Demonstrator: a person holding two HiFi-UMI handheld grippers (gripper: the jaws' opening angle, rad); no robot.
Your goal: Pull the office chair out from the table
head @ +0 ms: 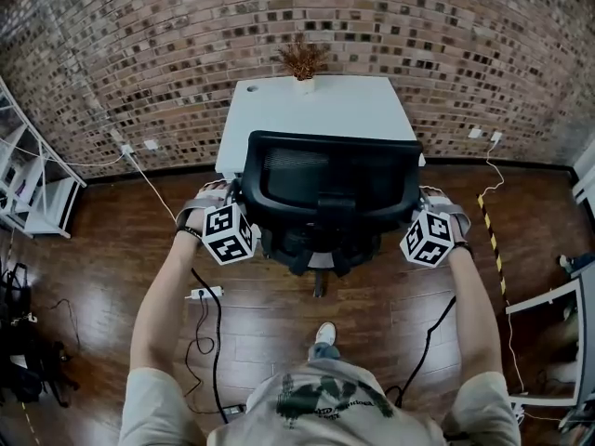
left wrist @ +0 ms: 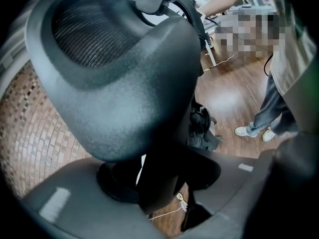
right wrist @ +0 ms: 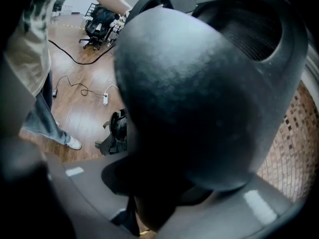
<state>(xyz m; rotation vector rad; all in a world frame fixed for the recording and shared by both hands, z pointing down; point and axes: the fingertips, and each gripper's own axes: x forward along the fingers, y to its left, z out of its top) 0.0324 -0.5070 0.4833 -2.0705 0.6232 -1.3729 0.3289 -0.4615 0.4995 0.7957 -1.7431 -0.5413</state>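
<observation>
Office chair (one), two hand-held grippers clamping it, one table

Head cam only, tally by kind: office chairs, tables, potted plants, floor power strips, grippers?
office chair: 1
table: 1
potted plant: 1
power strip: 1
grippers: 2, the left gripper and the right gripper
Total: 6
</observation>
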